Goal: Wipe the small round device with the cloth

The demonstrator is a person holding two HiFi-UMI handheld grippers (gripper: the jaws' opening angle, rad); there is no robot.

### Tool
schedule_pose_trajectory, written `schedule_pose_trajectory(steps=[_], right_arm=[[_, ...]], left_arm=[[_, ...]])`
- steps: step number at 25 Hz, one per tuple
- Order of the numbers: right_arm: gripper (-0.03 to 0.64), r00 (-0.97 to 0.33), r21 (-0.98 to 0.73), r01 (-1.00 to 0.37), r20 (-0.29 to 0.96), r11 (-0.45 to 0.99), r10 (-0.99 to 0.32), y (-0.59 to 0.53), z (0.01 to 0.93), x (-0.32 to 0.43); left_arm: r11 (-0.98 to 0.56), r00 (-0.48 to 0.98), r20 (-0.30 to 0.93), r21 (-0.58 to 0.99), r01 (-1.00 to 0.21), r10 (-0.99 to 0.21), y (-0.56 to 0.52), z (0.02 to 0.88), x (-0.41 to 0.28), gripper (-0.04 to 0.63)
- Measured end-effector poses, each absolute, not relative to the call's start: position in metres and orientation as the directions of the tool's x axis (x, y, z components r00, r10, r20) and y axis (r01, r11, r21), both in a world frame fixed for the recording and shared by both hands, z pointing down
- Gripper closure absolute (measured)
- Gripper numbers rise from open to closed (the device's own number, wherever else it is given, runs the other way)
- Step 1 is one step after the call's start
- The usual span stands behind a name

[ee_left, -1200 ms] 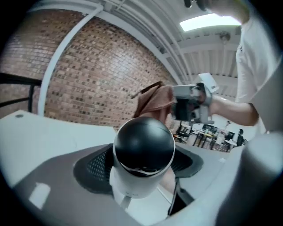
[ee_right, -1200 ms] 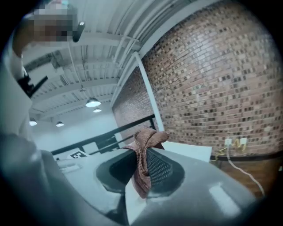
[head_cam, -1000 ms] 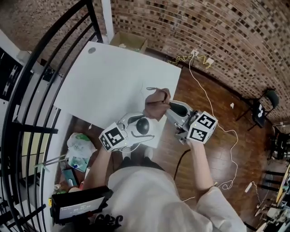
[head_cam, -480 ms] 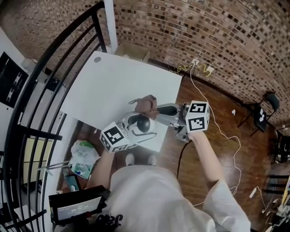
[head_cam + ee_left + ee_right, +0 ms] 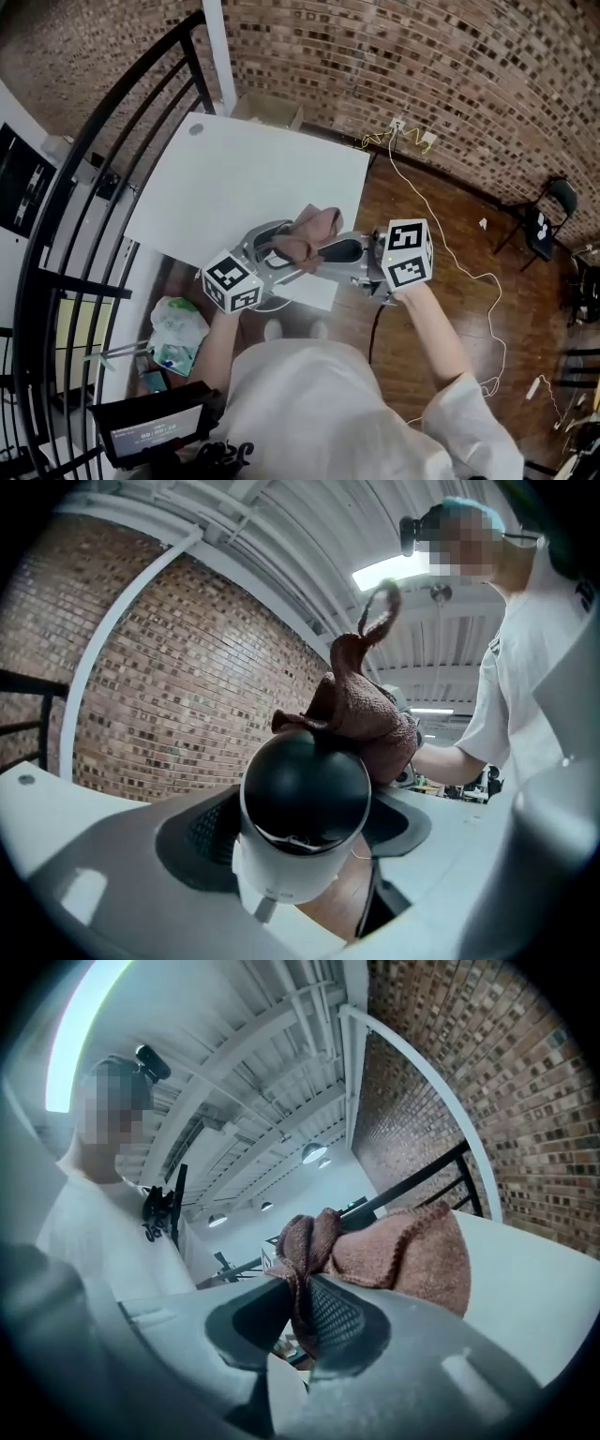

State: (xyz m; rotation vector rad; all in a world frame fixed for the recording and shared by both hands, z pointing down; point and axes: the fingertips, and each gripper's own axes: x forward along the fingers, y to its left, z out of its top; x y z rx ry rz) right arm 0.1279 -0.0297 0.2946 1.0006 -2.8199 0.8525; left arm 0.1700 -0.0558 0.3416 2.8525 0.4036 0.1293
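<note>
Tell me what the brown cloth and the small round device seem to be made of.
The reddish-brown cloth: likely terry or microfibre, matte; its nubby pile and stitched edge show. The small round black-and-white device: probably moulded plastic; smooth black dome with soft sheen, satin white body.

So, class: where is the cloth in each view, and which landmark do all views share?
Head view: cloth at centre.
Left gripper view: cloth right of centre, above the device.
Right gripper view: cloth at centre, in the jaws.
Shared landmark: brick wall.
</note>
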Motion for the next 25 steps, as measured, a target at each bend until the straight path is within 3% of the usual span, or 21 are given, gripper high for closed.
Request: schedule_pose_trajectory(steps=[7,11,20,25], right_arm=[[0.578,-0.630,-0.490,-0.707,0.108,0.510,-0.769,-0.054,0.268,0.202],[0.578,-0.688,-0.549,-0.644,0.111,0.533,-0.717,-0.060,0.279,0.187],[0.578,-0.767,-0.608,-0.528,0.042,0.593,-0.640,-0.043,0.265,0.159],[0.578,-0.817,-0.577,-0.505,0.081,0.642,-0.570,-0.023,0.266,0.129]], left_arm=[[-0.831,0.850,-0.064,0.184,0.525,0.523,-0.014,0.306,0.140,0.190],[-0.780,0.796,-0.116,0.158,0.606,0.595,0.004,0.289,0.137,0.190],[-0.866,0.894,-0.133,0.222,0.448,0.428,-0.030,0.290,0.150,0.190],[-0.888,0.921,-0.128,0.244,0.389,0.368,-0.045,0.293,0.150,0.192]])
